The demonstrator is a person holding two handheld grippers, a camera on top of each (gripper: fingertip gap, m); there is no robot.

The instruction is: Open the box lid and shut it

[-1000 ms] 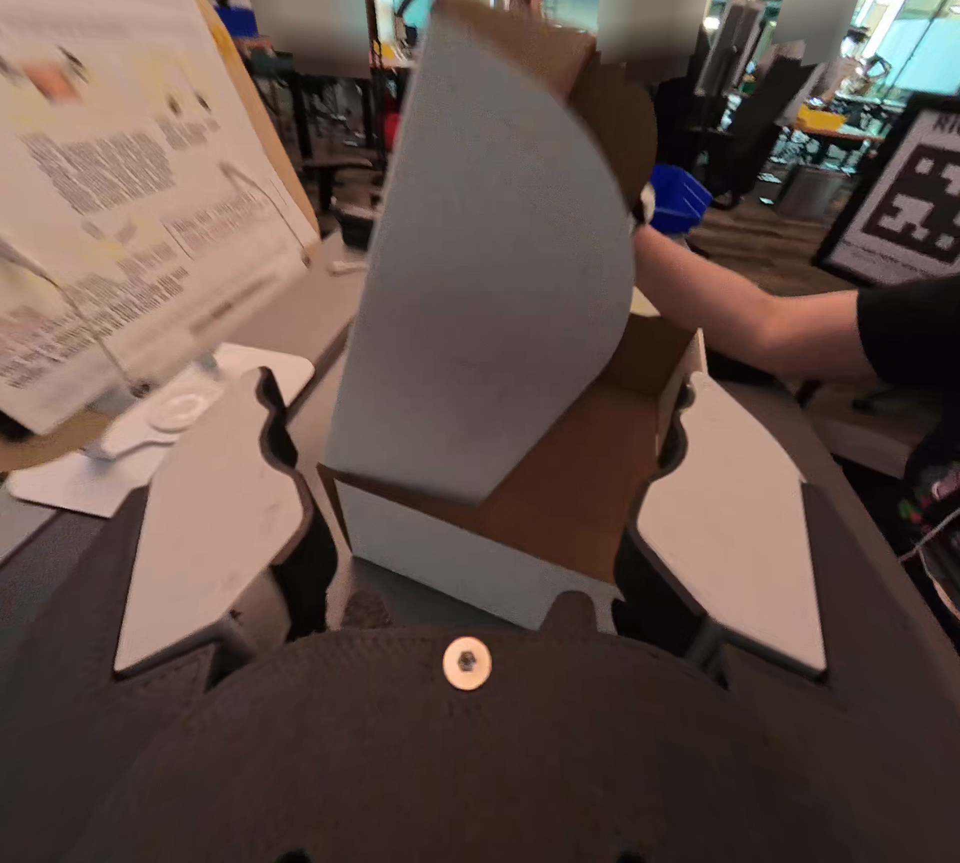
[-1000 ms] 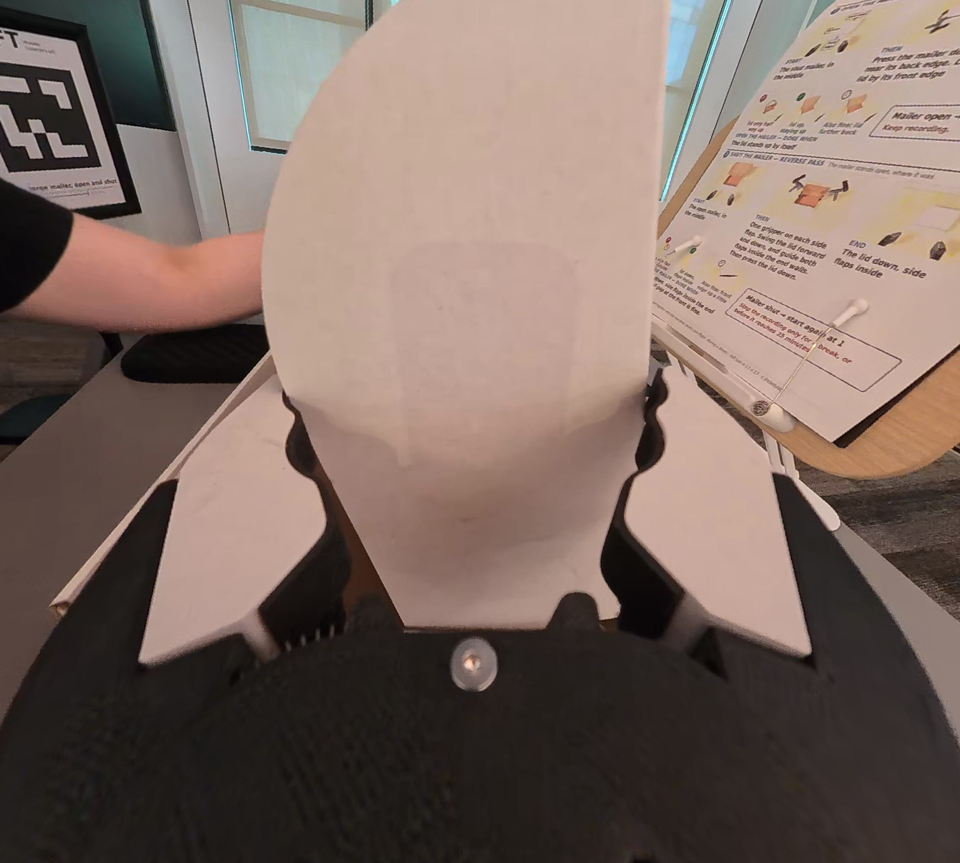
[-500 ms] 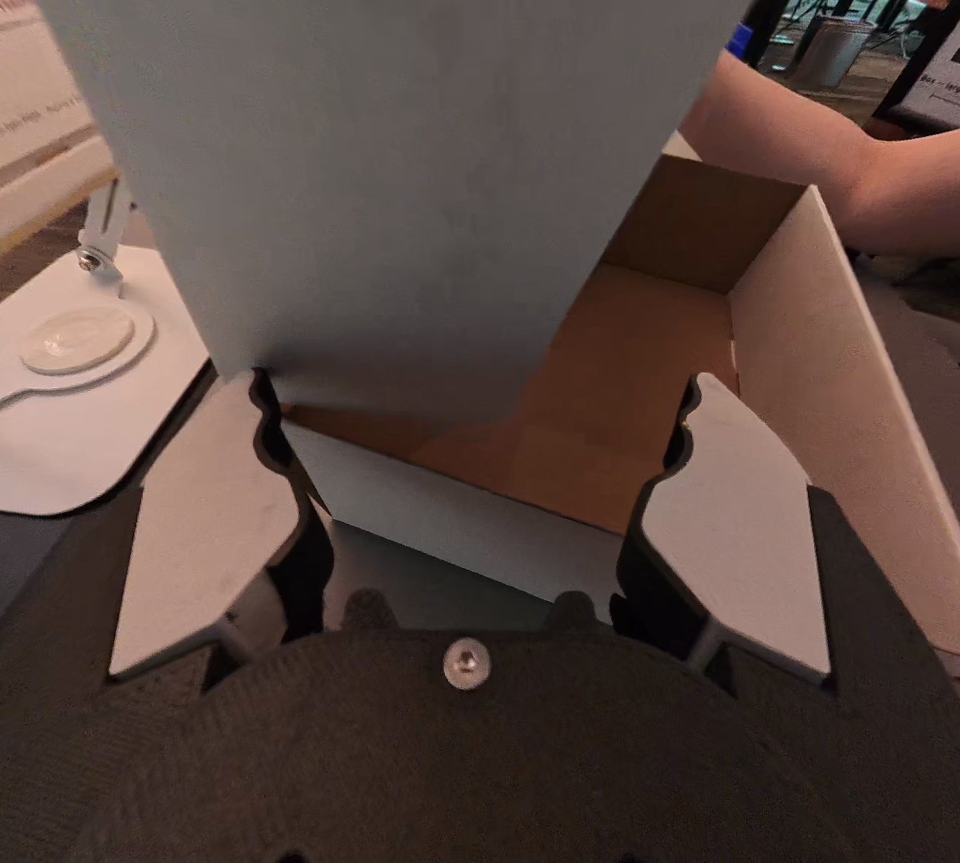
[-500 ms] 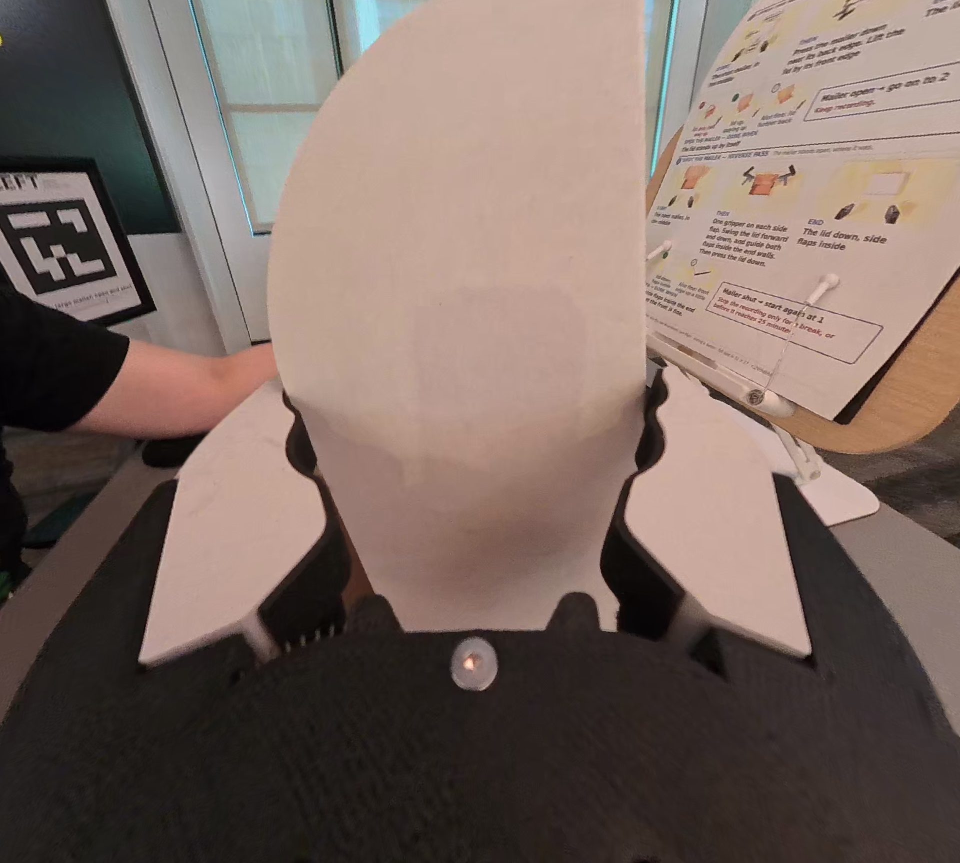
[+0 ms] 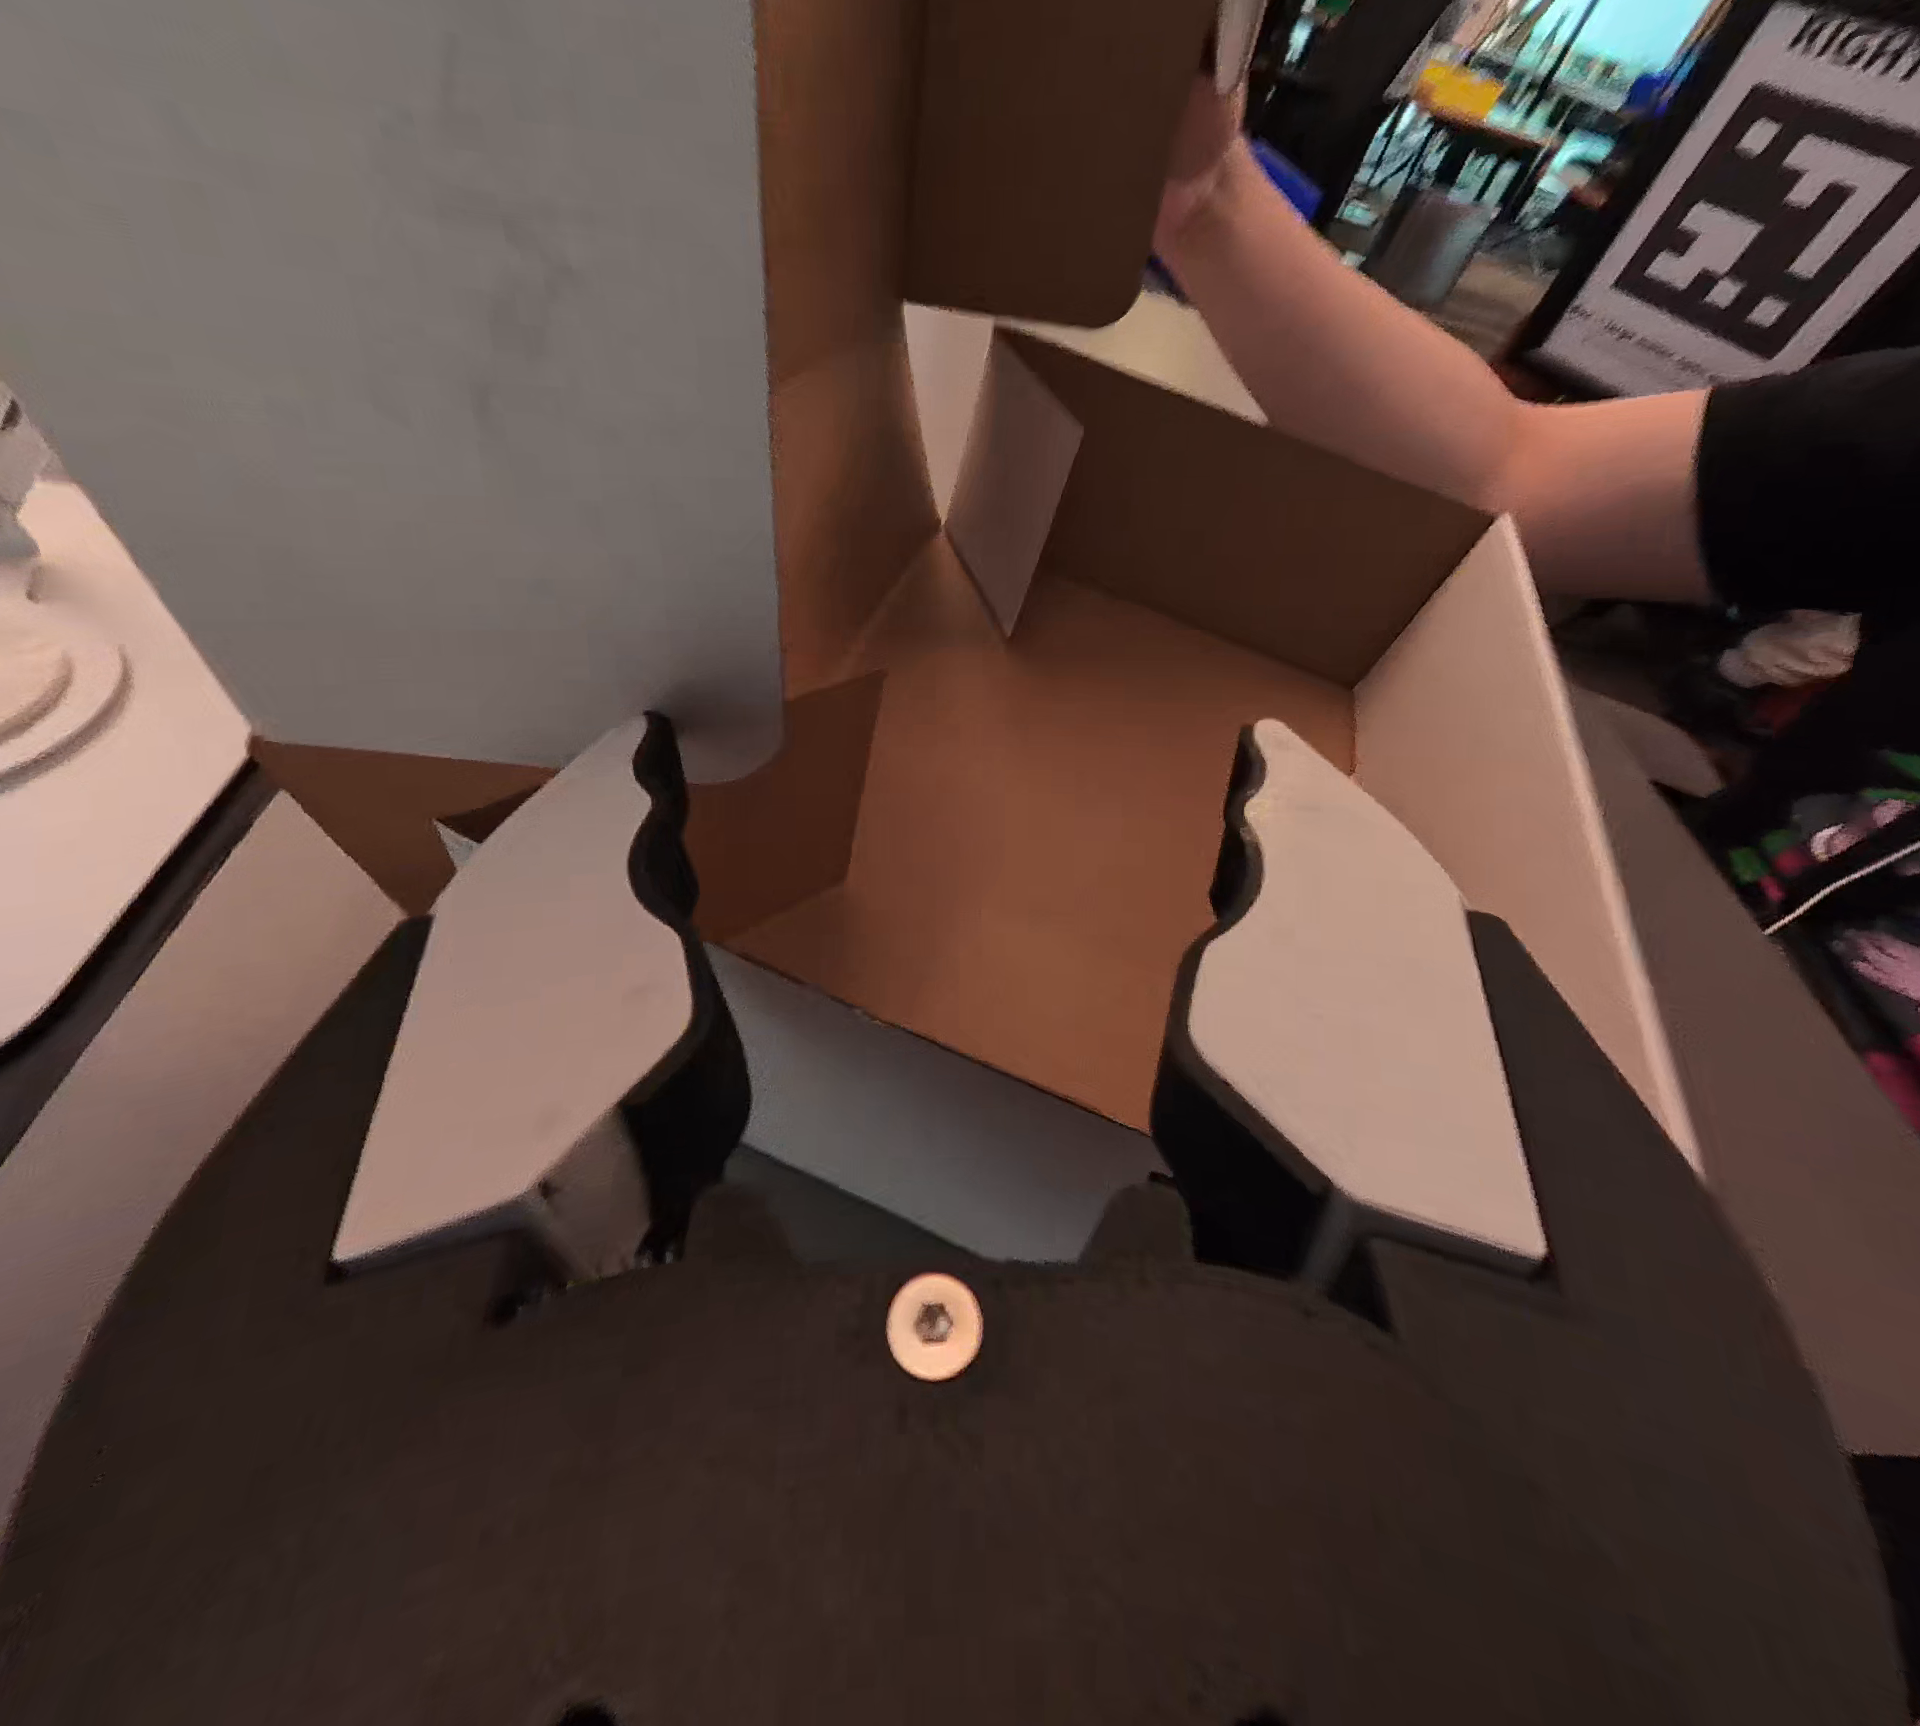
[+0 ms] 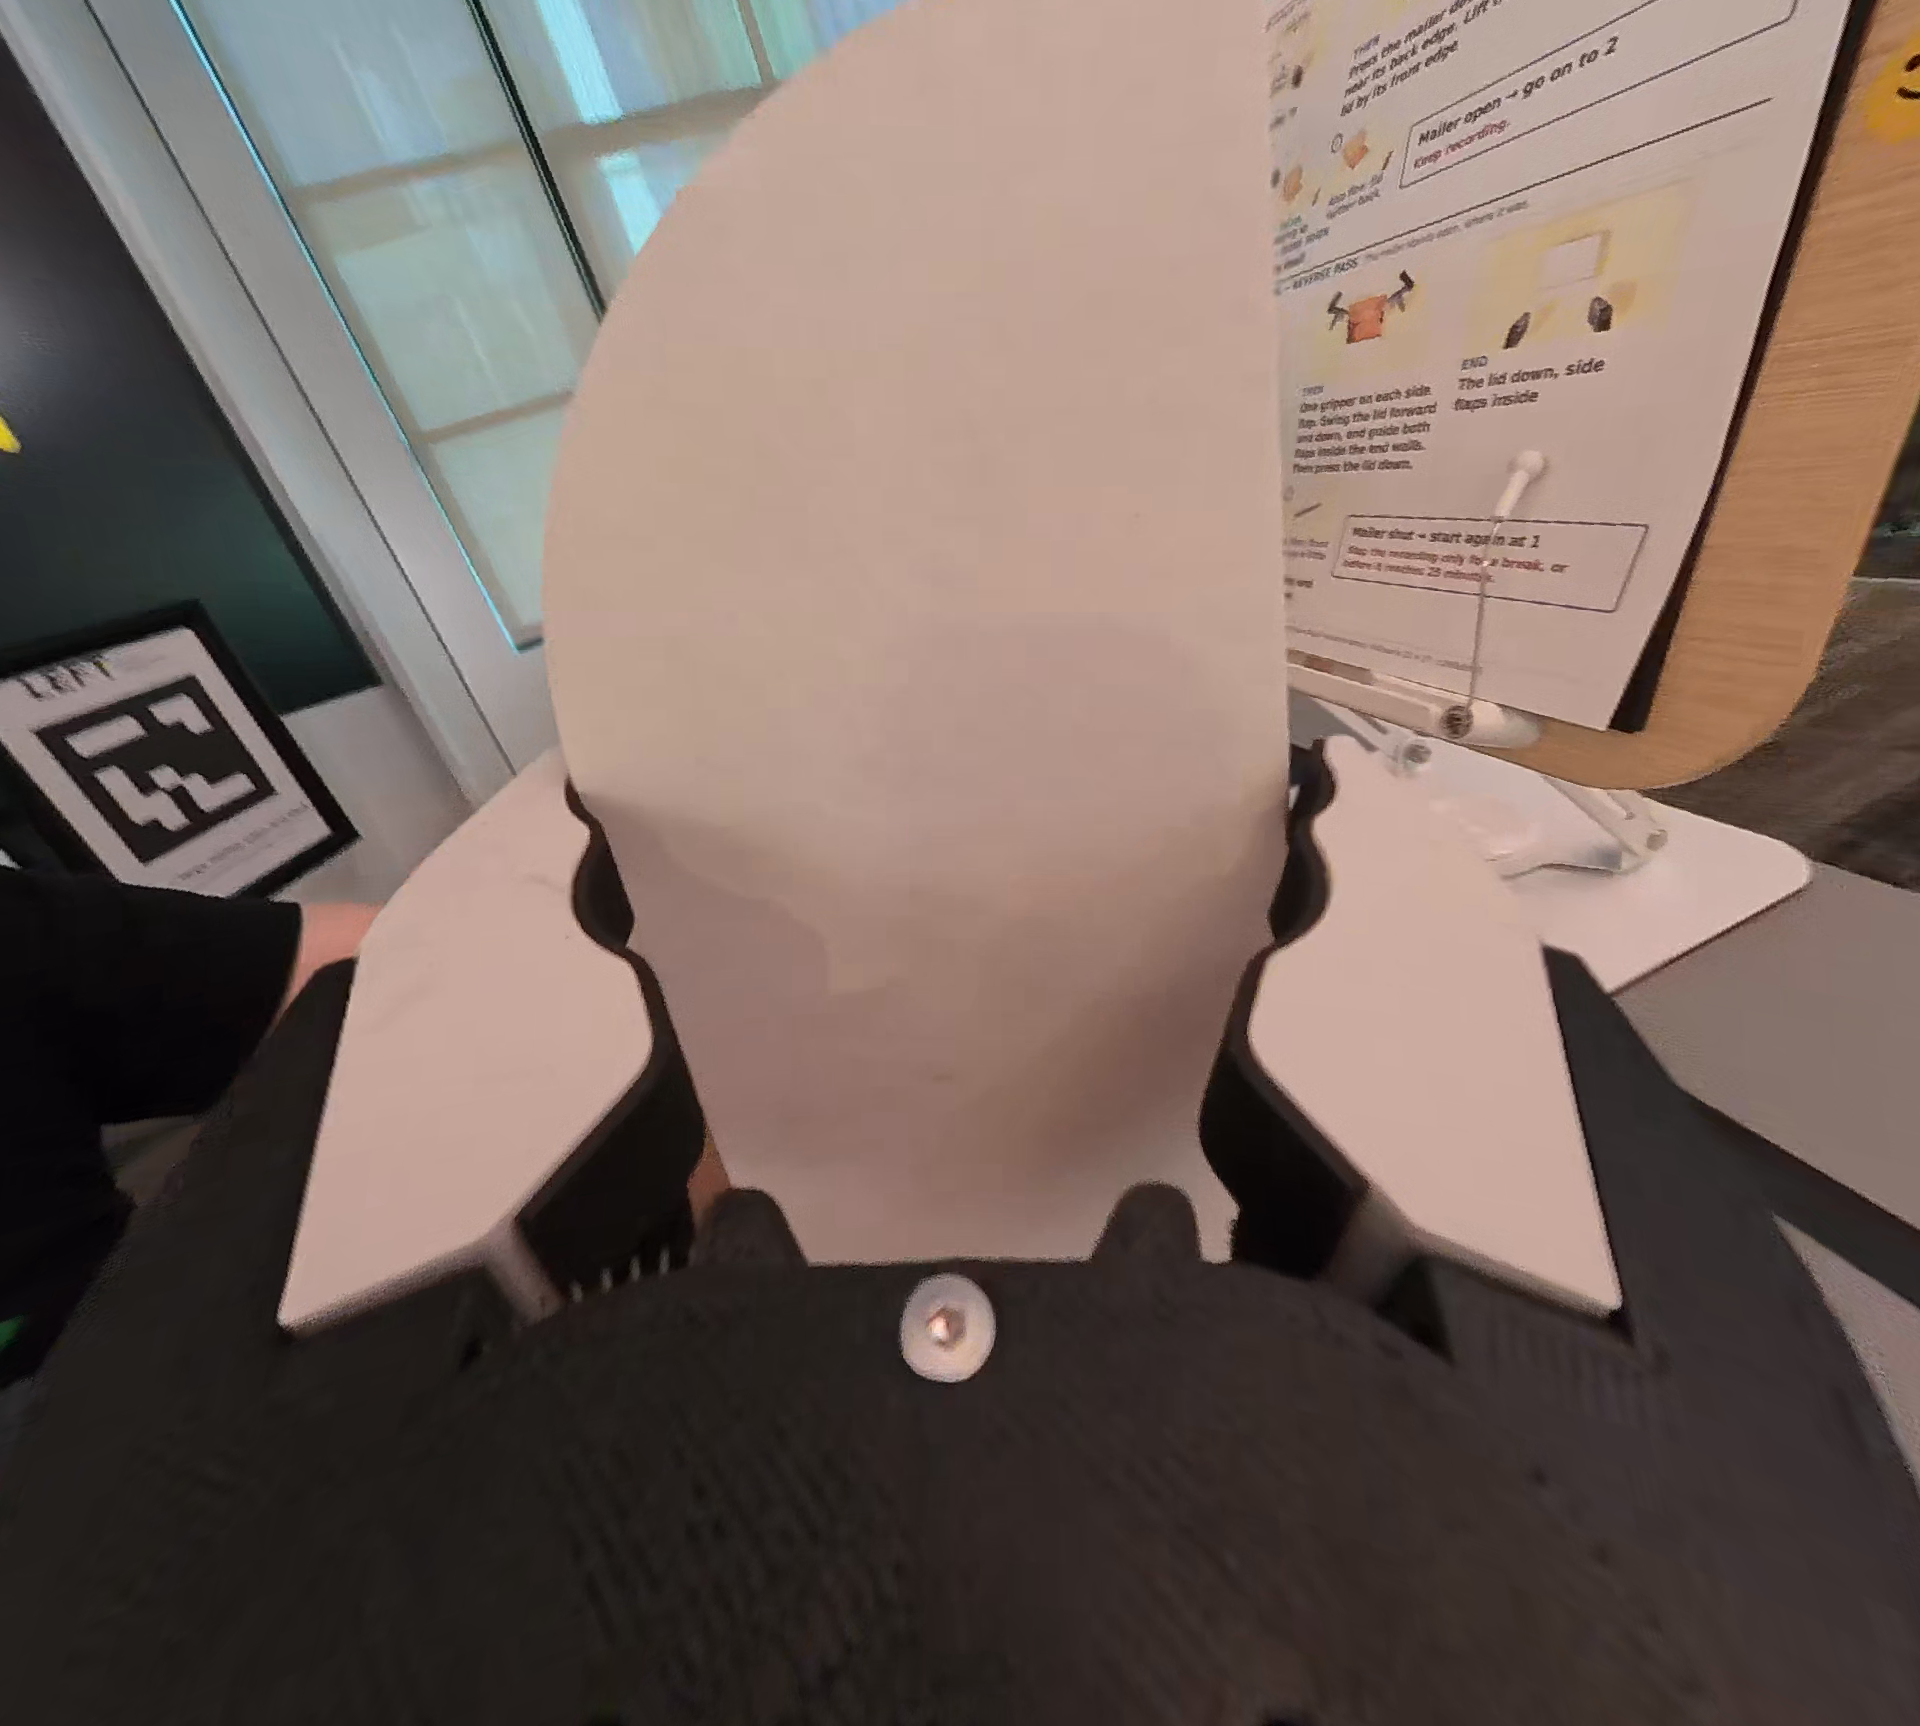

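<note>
The box (image 5: 1455, 845) is white outside and brown inside, and it stands open on the table. Its lid (image 5: 831, 326) stands upright at the back. The lid's near side flap (image 5: 416, 274) shows its white face at the left, and the far side flap (image 5: 1039, 66) shows brown. My left gripper (image 5: 951, 741) is open and empty above the box's near end wall. In the right wrist view, the rounded white flap (image 6: 935, 429) stands face-on between the wide-apart fingers of my right gripper (image 6: 940, 814). A person's arm (image 5: 1403, 388) reaches to the far flap.
An instruction board (image 6: 1558, 274) on a white stand (image 6: 1610, 887) sits behind the box. Its base also shows in the left wrist view (image 5: 83, 793). Black-and-white marker signs stand at each side (image 5: 1766, 170) (image 6: 177, 783). A black sleeve (image 6: 104, 1001) is at the left.
My left gripper has moved from beside the near flap to over the box's near end. The lid now stands more upright. The right gripper stays at the far flap.
</note>
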